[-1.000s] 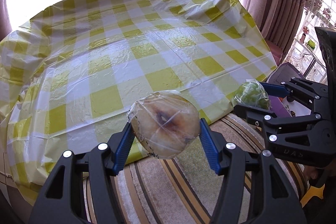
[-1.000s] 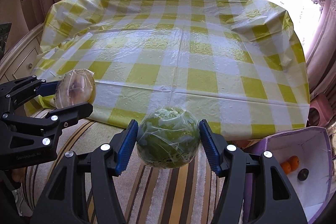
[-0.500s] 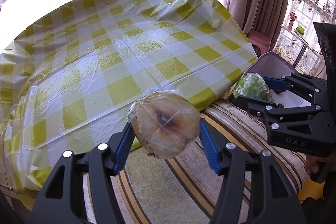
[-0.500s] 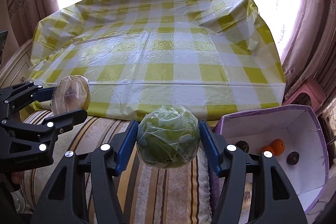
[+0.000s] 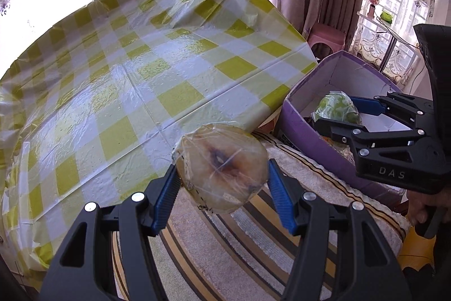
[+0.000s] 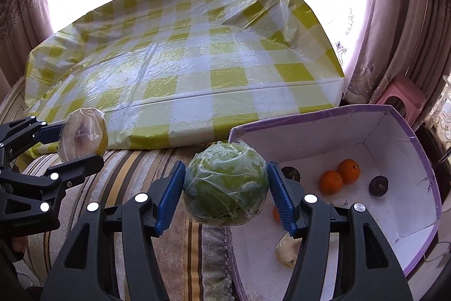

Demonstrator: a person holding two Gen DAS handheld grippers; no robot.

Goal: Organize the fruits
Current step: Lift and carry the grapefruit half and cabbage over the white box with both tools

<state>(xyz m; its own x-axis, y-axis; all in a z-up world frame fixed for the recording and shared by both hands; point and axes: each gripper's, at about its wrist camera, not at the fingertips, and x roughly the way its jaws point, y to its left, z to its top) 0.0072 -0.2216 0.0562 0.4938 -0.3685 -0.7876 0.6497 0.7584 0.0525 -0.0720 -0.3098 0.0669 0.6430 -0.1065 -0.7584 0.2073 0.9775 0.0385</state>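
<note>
L gripper (image 5: pixel 221 196) clamps wrapped pale fruit (image 5: pixel 221 167), R gripper (image 6: pixel 225 198) clamps wrapped green fruit (image 6: pixel 225 184) at box (image 6: pixel 310 126) rim

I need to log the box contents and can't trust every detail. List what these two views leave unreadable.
- Right wrist view: the green wrapped fruit in the right hand-held gripper hides part of the purple box floor; an orange item beside it is mostly covered.
- Right wrist view: two dark fruits too small to identify.
- Left wrist view: the box's near wall hides its contents.
- Left wrist view: plastic wrap blurs the pale cut fruit.
</note>
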